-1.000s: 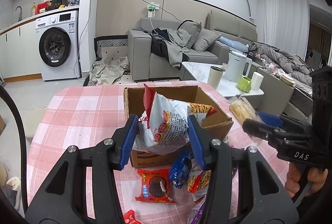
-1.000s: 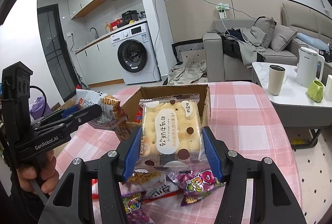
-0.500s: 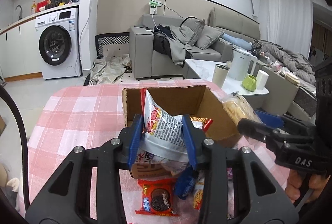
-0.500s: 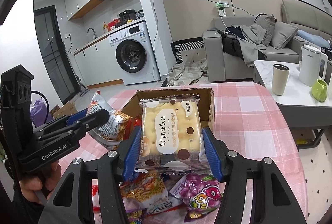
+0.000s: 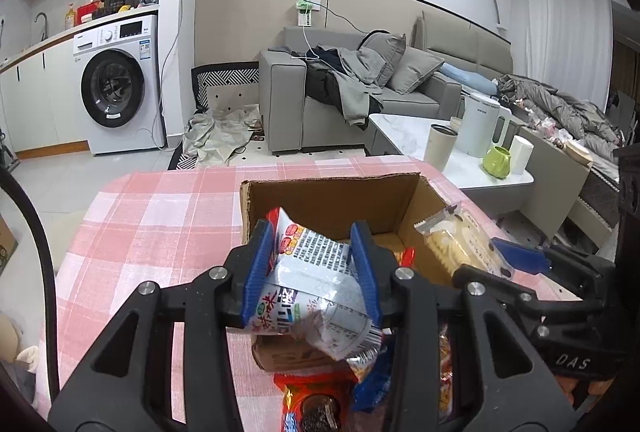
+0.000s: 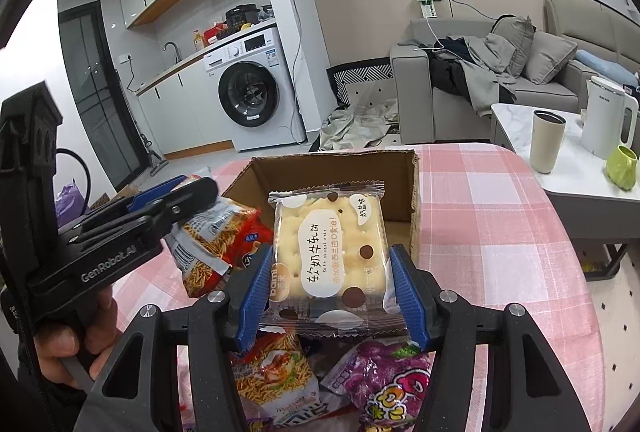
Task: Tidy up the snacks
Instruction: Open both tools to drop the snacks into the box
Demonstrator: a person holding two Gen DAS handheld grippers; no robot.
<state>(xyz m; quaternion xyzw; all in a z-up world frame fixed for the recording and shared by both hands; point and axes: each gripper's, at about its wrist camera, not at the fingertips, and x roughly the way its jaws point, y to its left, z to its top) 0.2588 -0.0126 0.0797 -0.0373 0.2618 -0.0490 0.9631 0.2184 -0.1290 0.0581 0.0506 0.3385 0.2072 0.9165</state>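
Observation:
My left gripper [image 5: 312,272] is shut on a crinkled noodle-snack bag [image 5: 316,292], held over the near edge of the open cardboard box [image 5: 332,192]. It also shows in the right wrist view [image 6: 216,232], with the left gripper [image 6: 168,204] gripping it. My right gripper [image 6: 332,292] is shut on a clear-wrapped nougat cracker pack [image 6: 330,248], held in front of the box [image 6: 340,172]. The cracker pack [image 5: 460,244] shows at the box's right side in the left wrist view.
Loose snacks lie on the pink checked tablecloth [image 5: 160,216] below the grippers: an Oreo pack [image 5: 312,404], a noodle bag [image 6: 276,376], a purple grape candy bag [image 6: 384,380]. A side table with tumbler [image 6: 546,140], kettle and green cup stands right.
Both grippers have moved forward and down toward the box with their snacks. The noodle-snack bag now hangs over the box's near edge.

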